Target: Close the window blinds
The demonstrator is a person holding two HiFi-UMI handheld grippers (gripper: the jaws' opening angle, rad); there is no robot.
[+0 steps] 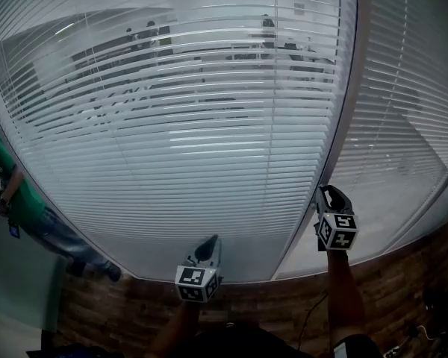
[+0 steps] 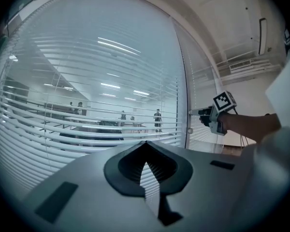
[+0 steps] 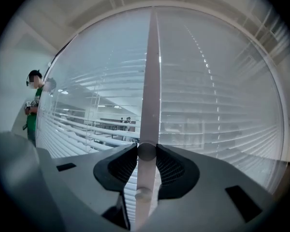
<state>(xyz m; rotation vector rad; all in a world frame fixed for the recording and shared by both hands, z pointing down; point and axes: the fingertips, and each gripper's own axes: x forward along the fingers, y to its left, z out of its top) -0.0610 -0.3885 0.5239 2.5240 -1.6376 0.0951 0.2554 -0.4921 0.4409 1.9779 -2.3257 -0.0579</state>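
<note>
**Desk:** What's the room?

**Operator:** An office, brown floor [image 1: 403, 274] underfoot. White slatted blinds [image 1: 209, 125] fill my view from side to side. The slats stand partly open, and through them I see several people [image 2: 157, 119] in the lit room beyond. A pale post [image 1: 349, 110] splits the blinds into a left and a right panel.

**Desk:** And your claws?

**Operator:** My right claw [image 1: 330, 194] sits at that post, clamped on the thin wand [image 3: 150, 81], which runs upright between its pads. My left claw [image 1: 210, 242] is near the foot of the left panel, tips together with nothing in them.

**Desk:** Anything in the way? Any print?

**Operator:** A person in a green shirt [image 1: 7, 181] stands by the blinds' left edge, well apart from both claws. The cubes [image 1: 196, 280] carry black-and-white square markers. There is free room along the slats between the two claws, and the right panel runs on past the post.
</note>
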